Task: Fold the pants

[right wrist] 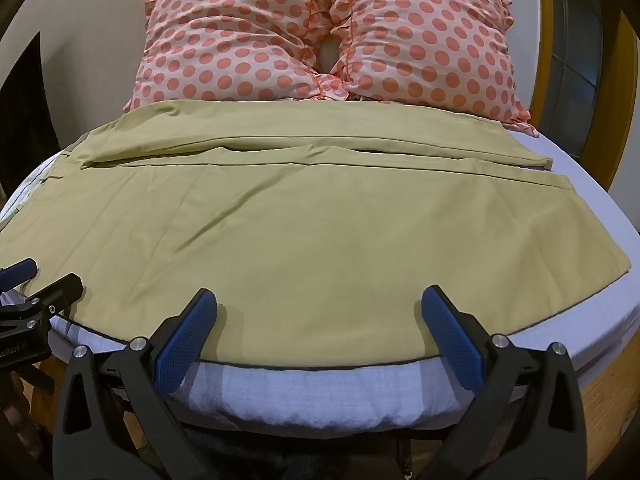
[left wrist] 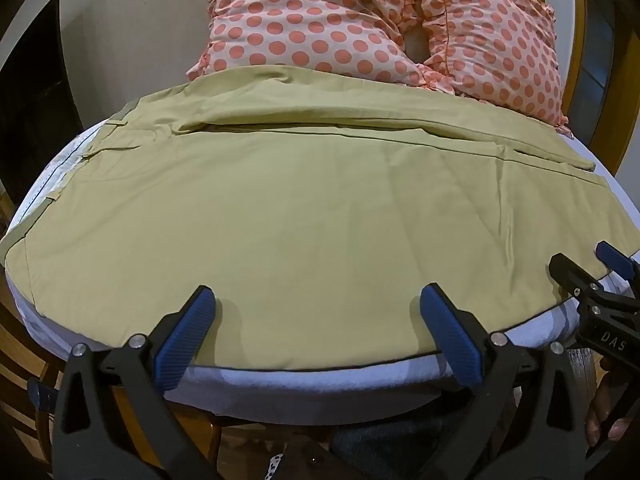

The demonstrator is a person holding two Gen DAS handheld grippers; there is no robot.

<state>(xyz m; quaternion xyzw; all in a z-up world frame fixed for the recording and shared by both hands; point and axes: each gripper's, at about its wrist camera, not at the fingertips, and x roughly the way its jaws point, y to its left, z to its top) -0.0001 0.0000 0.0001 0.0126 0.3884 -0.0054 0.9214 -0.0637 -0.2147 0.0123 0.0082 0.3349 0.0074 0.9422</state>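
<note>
With the khaki pants (left wrist: 312, 208) spread across the frame's middle on the bed (right wrist: 304, 396), both the left gripper (left wrist: 318, 300) and right gripper (right wrist: 320, 304), wide and empty at bottom centre, should pinch the near edge evenly.
</note>
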